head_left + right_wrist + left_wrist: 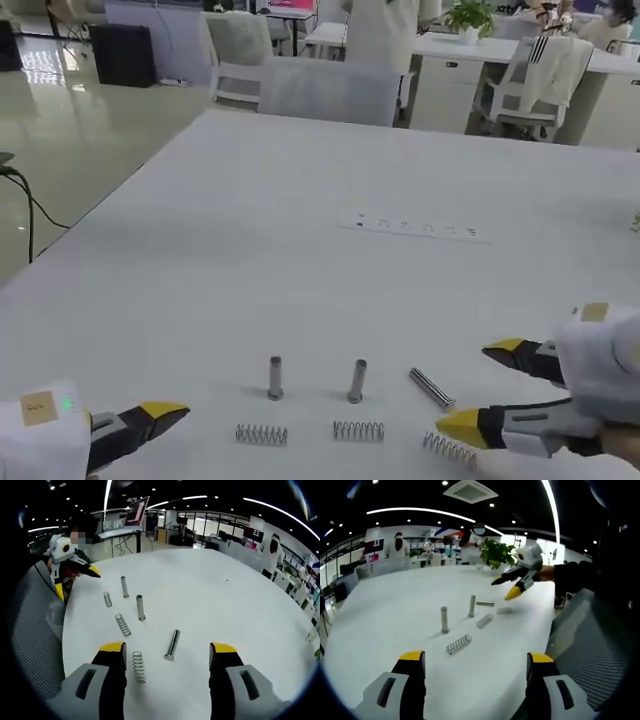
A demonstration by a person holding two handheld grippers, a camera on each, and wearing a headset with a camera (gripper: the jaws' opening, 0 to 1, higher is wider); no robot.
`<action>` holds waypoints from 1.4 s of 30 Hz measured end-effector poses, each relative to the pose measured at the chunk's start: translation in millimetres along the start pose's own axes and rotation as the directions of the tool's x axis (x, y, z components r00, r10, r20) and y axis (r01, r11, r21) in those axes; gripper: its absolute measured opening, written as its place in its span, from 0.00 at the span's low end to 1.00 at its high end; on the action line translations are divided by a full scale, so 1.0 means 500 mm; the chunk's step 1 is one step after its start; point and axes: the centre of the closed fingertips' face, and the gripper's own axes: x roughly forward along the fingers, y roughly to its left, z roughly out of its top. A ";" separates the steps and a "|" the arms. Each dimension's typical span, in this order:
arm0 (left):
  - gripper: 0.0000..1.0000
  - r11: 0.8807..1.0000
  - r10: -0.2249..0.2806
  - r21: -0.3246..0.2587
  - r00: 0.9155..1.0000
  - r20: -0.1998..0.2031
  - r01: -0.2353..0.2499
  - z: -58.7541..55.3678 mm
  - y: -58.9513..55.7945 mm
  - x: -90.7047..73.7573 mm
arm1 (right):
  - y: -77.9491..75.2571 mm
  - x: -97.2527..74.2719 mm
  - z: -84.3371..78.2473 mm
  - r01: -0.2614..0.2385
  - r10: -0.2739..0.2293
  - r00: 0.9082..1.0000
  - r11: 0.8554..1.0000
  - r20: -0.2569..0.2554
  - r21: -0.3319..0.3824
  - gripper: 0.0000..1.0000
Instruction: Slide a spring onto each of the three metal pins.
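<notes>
1. Springs (358, 431): three bare wire coils, lying loose in a row along the near table edge.
2. Pins (275, 378): smooth metal cylinders. Two stand upright just behind the springs; third pin (431, 388) lies flat.
3. Table (300, 200): matte white.
4. Left gripper (475, 657), right gripper (482, 388): yellow-tipped jaws spread wide, gripping nothing.

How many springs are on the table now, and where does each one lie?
3. One spring lies before the left upright pin, one before the right upright pin, and one near the lying pin, beside the right gripper. None seems hidden.
</notes>
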 end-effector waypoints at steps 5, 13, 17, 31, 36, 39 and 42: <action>0.79 1.000 0.001 0.002 1.000 -0.006 -0.001 -0.003 0.000 0.000 | -0.011 0.018 0.005 0.025 -0.024 0.999 1.000 -0.036 0.016 0.56; 0.79 1.000 -0.003 0.001 1.000 -0.004 0.003 -0.002 -0.004 0.000 | -0.018 0.040 -0.012 0.049 -0.043 0.996 0.997 -0.080 0.067 0.43; 0.79 1.000 -0.007 0.002 1.000 -0.002 0.007 -0.001 -0.005 0.001 | -0.022 0.049 -0.016 0.053 -0.045 0.993 0.996 -0.107 0.071 0.37; 0.79 1.000 -0.014 0.003 1.000 0.008 0.014 0.004 -0.007 0.003 | -0.028 0.094 -0.014 0.039 -0.023 0.975 0.997 -0.219 0.069 0.21; 0.79 1.000 -0.017 0.001 1.000 0.009 0.017 0.004 -0.008 0.004 | -0.030 0.107 -0.016 0.034 -0.015 0.968 0.997 -0.250 0.073 0.15; 0.79 1.000 -0.018 0.000 1.000 0.009 0.018 0.004 -0.007 0.004 | -0.032 0.112 -0.018 0.035 -0.013 0.964 0.996 -0.266 0.080 0.12; 0.78 1.000 -0.019 0.000 1.000 0.009 0.019 0.003 -0.007 0.004 | -0.033 0.120 -0.019 0.037 -0.009 0.959 0.995 -0.285 0.092 0.11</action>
